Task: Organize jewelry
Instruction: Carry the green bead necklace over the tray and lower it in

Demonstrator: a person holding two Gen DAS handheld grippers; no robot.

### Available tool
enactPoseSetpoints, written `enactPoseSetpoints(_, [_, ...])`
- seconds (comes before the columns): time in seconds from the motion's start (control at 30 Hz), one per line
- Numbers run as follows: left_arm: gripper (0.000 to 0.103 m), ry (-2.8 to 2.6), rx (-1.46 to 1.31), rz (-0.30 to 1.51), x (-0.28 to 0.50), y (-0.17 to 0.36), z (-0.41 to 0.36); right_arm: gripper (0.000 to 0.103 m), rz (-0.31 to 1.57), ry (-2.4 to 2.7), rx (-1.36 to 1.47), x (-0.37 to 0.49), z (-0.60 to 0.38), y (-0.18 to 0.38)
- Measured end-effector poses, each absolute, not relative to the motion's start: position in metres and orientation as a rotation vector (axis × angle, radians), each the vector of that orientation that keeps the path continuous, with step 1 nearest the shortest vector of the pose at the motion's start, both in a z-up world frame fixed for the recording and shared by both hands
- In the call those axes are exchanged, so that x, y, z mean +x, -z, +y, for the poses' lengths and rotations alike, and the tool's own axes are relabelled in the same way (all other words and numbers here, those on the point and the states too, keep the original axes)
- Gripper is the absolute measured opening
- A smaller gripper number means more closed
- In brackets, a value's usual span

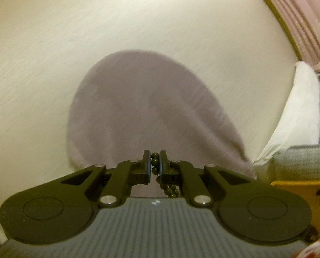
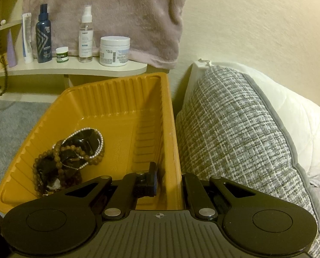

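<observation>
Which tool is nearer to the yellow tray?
Right. The right tool is shut on the tray's right wall, one finger inside, one outside. The left tool, shut on a bead necklace, is apart from it; the tray shows only at that view's right edge.

Left claw (image 1: 155,163), right claw (image 2: 168,177): black linkage arms, silver screws, grey ribbed base.

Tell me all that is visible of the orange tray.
The orange tray is a rectangular bin, seemingly plastic, with ribbed sloping walls and a flat floor. It stands upright beside a grey woven cushion. Bead bracelets lie piled in its near left corner. The right hand-held gripper is shut on its right wall.
</observation>
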State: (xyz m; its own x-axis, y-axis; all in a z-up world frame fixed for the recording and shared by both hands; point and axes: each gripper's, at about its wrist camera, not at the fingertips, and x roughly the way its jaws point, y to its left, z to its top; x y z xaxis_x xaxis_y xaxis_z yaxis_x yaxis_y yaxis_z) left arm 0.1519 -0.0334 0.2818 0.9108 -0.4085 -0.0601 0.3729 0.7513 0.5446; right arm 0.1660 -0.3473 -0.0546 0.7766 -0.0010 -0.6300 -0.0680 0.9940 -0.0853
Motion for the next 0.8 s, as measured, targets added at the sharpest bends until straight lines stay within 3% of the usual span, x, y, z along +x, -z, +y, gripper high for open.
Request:
enactPoseSetpoints(0.5, [0.007,0.671,0.574,-0.069,0.160,-0.279,-0.132,0.006,0.681,-0.042,-0.075,0.162,-0.354,0.059])
enactPoseSetpoints(0.8, [0.007,0.799,0.575,0.088,0.178,-0.234,-0.184,0.006,0.684,-0.043,-0.065,0.159,-0.355,0.059])
